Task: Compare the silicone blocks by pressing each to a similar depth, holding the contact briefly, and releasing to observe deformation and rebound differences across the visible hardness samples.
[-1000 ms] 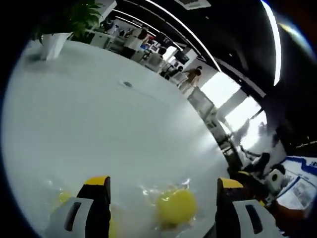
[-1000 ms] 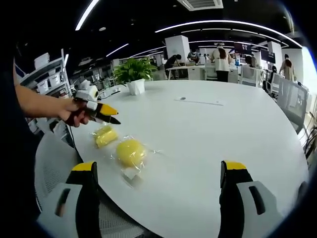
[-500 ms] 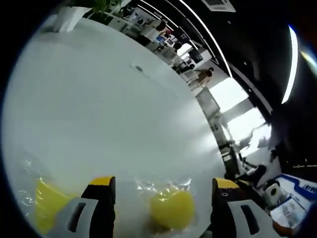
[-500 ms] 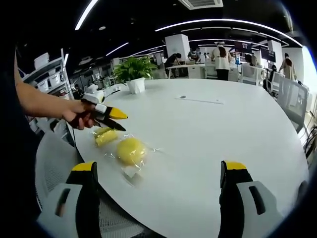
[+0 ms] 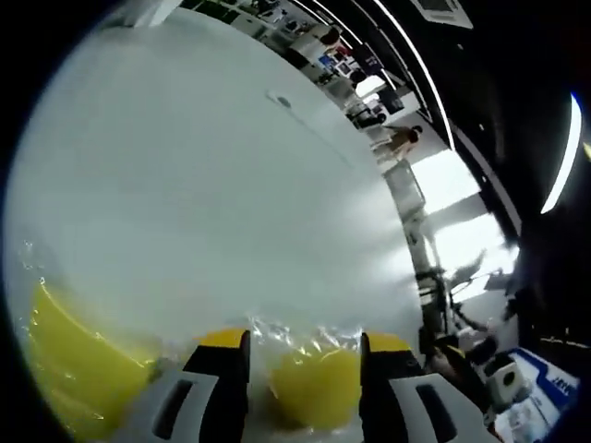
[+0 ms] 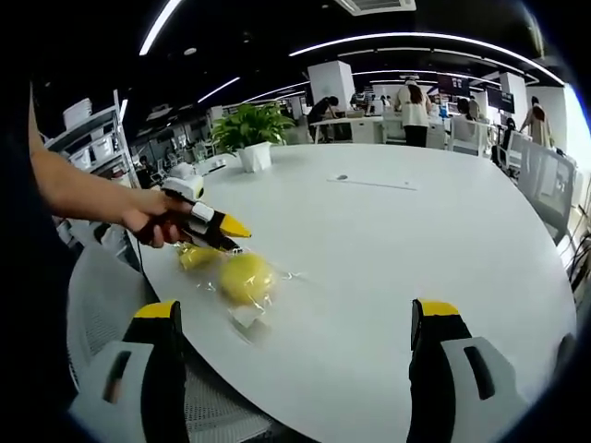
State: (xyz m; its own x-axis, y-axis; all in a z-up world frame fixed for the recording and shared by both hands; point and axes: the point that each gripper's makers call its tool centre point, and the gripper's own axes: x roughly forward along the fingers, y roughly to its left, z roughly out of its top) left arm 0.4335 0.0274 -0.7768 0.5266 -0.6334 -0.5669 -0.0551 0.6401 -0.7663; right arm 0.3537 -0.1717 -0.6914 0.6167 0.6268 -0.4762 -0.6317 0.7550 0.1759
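The left gripper is low over the round yellow silicone sample, which sits at the bottom centre of the left gripper view, sealed in crinkly clear wrap. The yellow-tipped jaws stand narrowed on either side of it, close against its flanks; whether they are truly squeezing it I cannot tell, so call it a bracket, not a confirmed grip. A second yellow sample lies at lower left, also bagged, just beside the left jaw. In the right gripper view the left gripper comes in from the left of the frame, held in a hand, its tips right at the round sample, with the smaller yellow piece tucked behind it. The white table spreads wide beyond, a potted plant at upper left. The right gripper hangs back at the near edge, jaws spread wide and empty — likely parked there to keep the press in sight. My read: the first press is about to land.
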